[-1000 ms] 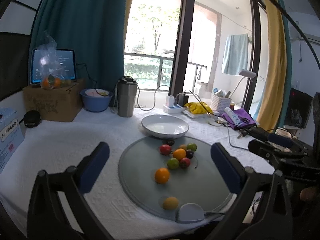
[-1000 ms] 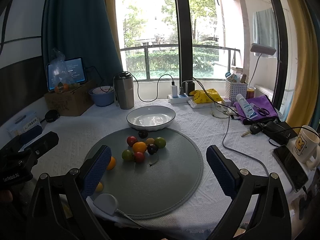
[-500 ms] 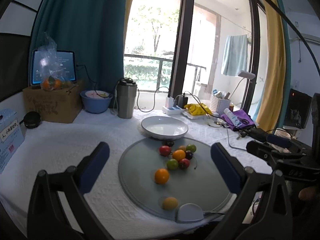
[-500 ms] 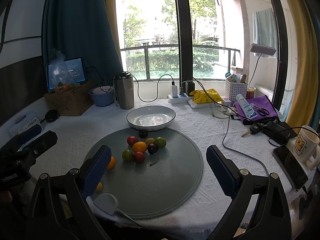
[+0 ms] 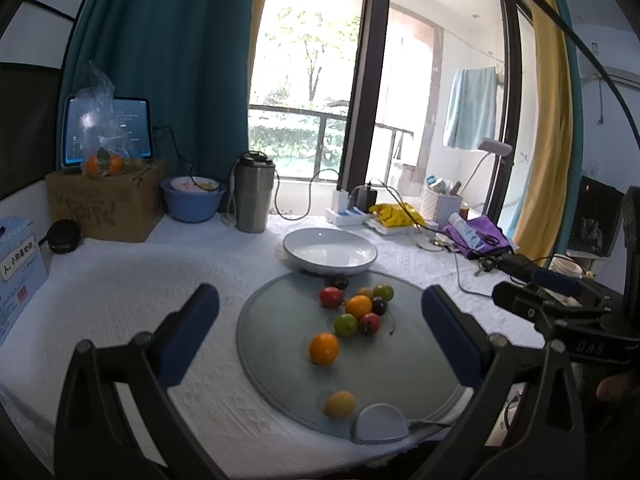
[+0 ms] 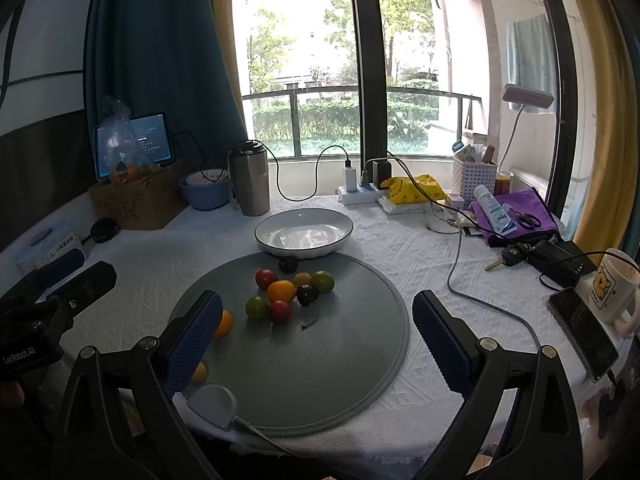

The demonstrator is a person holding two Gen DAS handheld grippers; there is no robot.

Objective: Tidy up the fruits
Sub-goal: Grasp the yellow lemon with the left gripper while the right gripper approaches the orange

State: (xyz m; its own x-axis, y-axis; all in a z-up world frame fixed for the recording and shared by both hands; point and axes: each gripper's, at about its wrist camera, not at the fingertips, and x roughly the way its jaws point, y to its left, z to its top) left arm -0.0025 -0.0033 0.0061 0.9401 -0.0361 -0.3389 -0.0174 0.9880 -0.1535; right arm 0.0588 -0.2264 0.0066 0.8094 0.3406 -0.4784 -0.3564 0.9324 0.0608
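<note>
Fruits (image 6: 286, 292) sit clustered on round grey mat (image 6: 360, 360), small tomato-like pieces in red, green, orange and dark purple. One orange fruit (image 5: 324, 348) lies apart toward the near left; a yellow one (image 5: 339, 403) rests near the mat's front rim. White bowl (image 6: 304, 234), empty, stands just behind the mat. Left gripper (image 5: 320, 328) hangs above the table, jaws wide, holding nothing. Right gripper (image 6: 316, 328) likewise wide and empty. Judged step: approach, nothing picked yet. Next move likely calls for lowering over one loose fruit and closing gently; round skins may roll.
</note>
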